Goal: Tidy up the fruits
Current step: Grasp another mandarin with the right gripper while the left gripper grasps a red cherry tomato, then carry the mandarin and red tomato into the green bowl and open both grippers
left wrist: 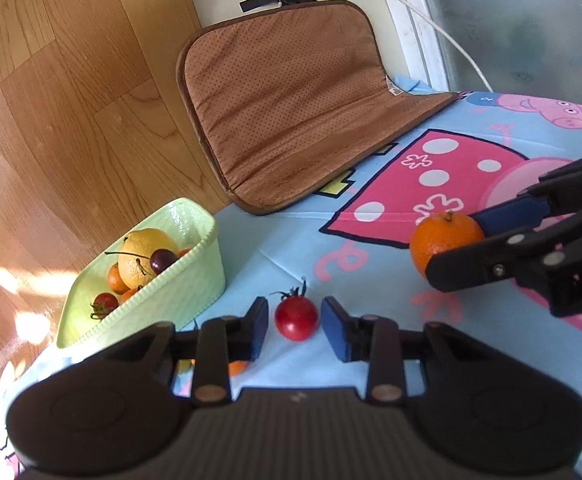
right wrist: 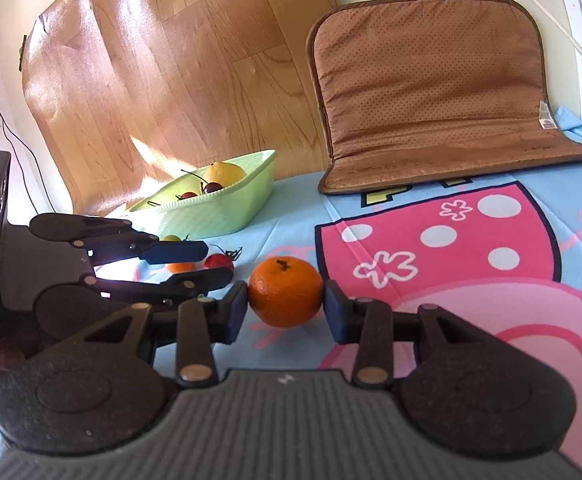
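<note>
The left hand-held gripper (left wrist: 294, 324) brackets a cherry tomato (left wrist: 296, 317) just right of the green basket (left wrist: 195, 280), pads not visibly touching. Farther right, the right hand-held gripper (right wrist: 285, 306) clamps the mandarin (right wrist: 285, 291).

My left gripper (left wrist: 295, 328) is matte black, with two round housings, a ribbed grey centre plate and copper-coloured rivets on its link arms. My right gripper (right wrist: 285, 308) looks identical, and both carry dark blue pads (right wrist: 333, 312).
</note>
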